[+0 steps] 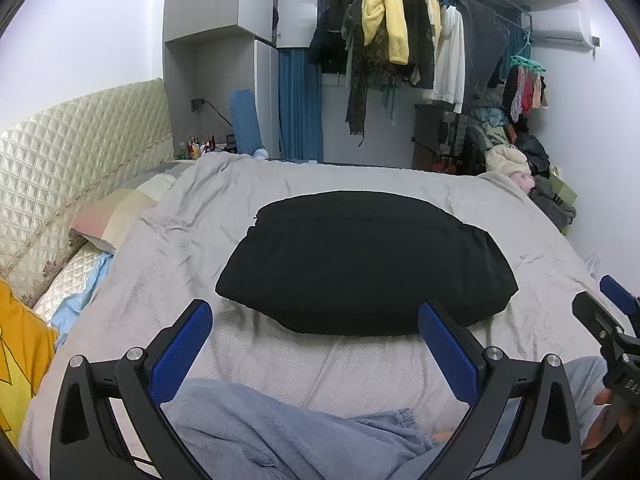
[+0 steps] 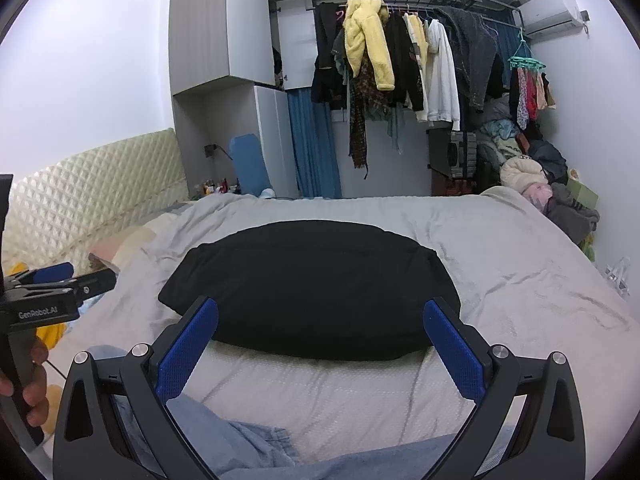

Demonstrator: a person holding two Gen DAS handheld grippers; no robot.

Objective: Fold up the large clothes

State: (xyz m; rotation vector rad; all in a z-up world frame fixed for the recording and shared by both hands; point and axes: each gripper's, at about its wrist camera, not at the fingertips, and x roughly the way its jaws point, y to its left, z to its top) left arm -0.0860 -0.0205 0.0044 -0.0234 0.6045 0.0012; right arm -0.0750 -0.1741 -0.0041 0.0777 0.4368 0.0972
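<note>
A folded black garment [image 1: 366,264] lies mid-bed on a rumpled grey duvet [image 1: 400,184], clothes rail [image 1: 404,36] behind; left gripper [image 1: 316,322] and right gripper [image 2: 320,320] hover nearside, fingers spread, empty.

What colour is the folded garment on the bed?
Black garment, plain; clearest in the right wrist view.

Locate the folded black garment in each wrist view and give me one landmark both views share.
Left wrist view: the folded black garment lies mid-frame on the grey bedspread, slightly right of centre, just beyond the open left gripper.
Right wrist view: the folded black garment lies mid-frame, slightly left of centre, just beyond the open right gripper.
Shared landmark: the yellow fleece jacket hanging on the clothes rail above.
</note>
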